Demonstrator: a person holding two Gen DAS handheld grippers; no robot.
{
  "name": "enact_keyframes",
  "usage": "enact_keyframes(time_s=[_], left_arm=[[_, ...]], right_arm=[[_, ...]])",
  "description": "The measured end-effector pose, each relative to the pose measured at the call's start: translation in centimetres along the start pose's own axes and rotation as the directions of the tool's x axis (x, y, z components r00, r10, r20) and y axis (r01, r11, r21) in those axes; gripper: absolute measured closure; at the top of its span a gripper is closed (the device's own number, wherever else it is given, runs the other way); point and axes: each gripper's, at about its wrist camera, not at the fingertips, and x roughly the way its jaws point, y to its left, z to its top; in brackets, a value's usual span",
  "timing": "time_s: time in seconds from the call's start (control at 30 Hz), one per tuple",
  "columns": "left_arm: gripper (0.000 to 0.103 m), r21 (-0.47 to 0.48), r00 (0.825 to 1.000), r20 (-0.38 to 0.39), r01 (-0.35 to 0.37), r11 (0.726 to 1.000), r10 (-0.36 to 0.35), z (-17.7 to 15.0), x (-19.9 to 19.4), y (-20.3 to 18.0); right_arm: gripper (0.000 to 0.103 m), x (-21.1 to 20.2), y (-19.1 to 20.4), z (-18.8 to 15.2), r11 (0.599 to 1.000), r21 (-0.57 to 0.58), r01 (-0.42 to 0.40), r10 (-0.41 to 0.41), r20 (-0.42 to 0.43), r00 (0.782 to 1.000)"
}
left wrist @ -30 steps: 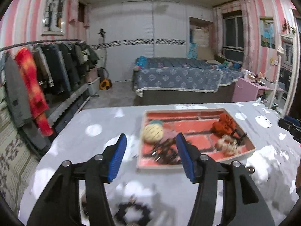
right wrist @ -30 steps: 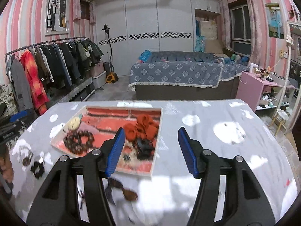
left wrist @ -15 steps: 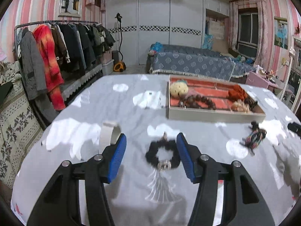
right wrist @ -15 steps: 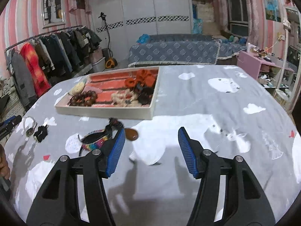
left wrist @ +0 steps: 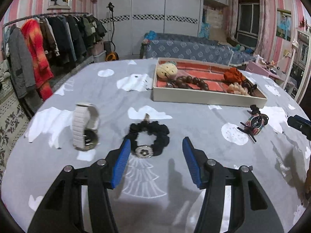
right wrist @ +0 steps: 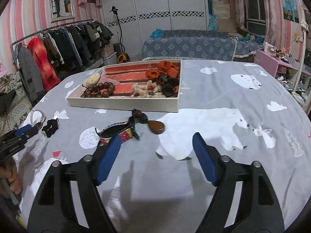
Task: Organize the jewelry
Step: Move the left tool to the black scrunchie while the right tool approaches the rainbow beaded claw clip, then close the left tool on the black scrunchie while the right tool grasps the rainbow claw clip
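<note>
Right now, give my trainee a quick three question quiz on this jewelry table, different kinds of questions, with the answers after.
1. True or false: the left gripper is shut on the black scrunchie.
2. Multiple choice: where is the brown bead bracelet? A) inside the tray B) on the cloth beside the white watch C) between the right gripper's fingers.
3. Fill in: the amber teardrop pendant lies on the cloth, ______ the tray.

Key: 1 false, both grippers are open and empty. 2 A. 3 outside, just in front of its near wall.
</note>
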Motion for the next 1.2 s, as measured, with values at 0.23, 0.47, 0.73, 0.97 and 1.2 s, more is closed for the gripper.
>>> enact_keyframes(time_s=[0.23,0.47,0.73,0.97,1.2], left_arm=[[0.047,-0.011,0.995,-0.100,-0.001,1.000,0.000,0.4,3.0,-0.2],[0.044,-0.005,0.990,-0.144,-0.002,1.000,0.001,1.1,4.9,-0.1],[0.035,0.003,0.986,-0.164,0.005,1.000,-0.005,1.7,6.3,-0.3],[0.028,0.000,0.982,-0.186,0.020,1.000,-0.020,2.2,7.5,-0.3],[0.034,0.005,0.978,-0.210,0.004,1.000,-0.003,2.5,8.5,-0.5]], right_arm=[[0.006,2.0,1.8,0.1,1.000,0.020,-0.017,0.018,-0.042,0.999],[0.004,5.2,3.5,0.3,0.999,0.043,-0.006,0.011,-0.126,0.992],[0.004,7.8,5.5,1.0,1.000,-0.027,-0.015,0.009,-0.207,0.978],[0.004,9.9,5.8,1.4,0.999,-0.050,0.016,-0.029,-0.276,0.961],[0.026,9.9,5.8,1.5,0.997,-0.069,0.019,-0.036,-0.255,0.966]])
